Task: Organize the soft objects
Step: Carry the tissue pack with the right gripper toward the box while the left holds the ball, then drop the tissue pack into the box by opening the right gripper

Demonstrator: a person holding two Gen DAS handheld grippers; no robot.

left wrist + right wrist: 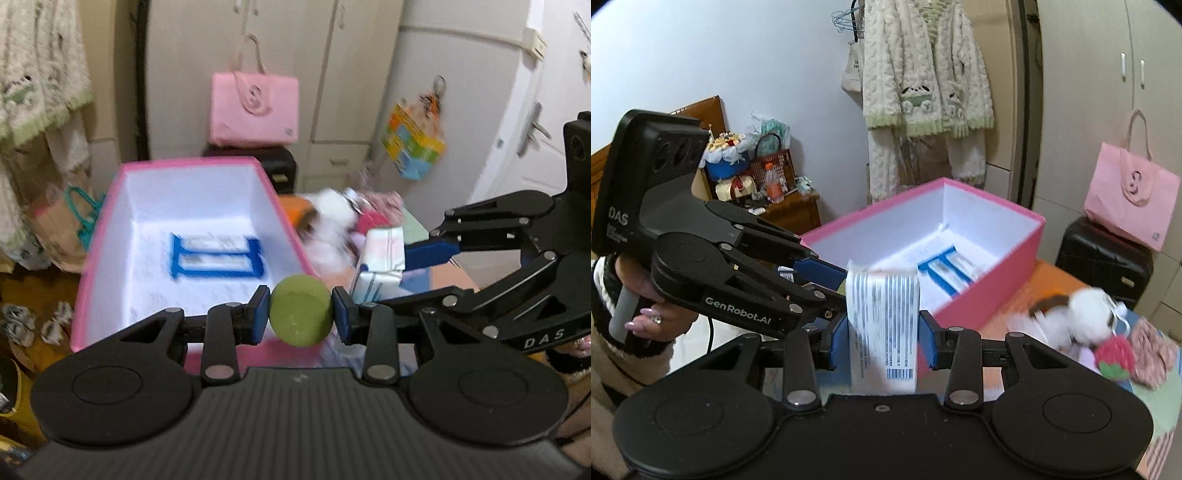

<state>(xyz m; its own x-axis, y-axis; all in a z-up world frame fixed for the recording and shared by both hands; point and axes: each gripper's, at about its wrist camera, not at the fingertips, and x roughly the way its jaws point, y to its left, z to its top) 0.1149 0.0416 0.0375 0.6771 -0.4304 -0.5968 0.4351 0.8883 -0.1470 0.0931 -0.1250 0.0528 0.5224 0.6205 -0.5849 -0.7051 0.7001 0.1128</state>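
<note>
My left gripper [300,314] is shut on a green soft ball [300,310], held just over the near right corner of an open pink box [184,161] with a white inside. On the box floor lies a blue-framed card [216,256]. My right gripper [882,341] is shut on a white tissue pack [882,325] with blue print, held before the pink box [997,291]. The same pack [382,254] shows in the left wrist view, right of the ball. A white and brown plush toy [1082,321] and a red knitted strawberry [1113,356] lie on the table to the right.
A pink tote bag [255,107] rests on a black suitcase [1104,258] behind the table [1060,280]. A knit cardigan [923,74] hangs by the wall. A colourful bag [413,144] hangs on the cupboard. A hand [650,314] holds the left gripper's handle.
</note>
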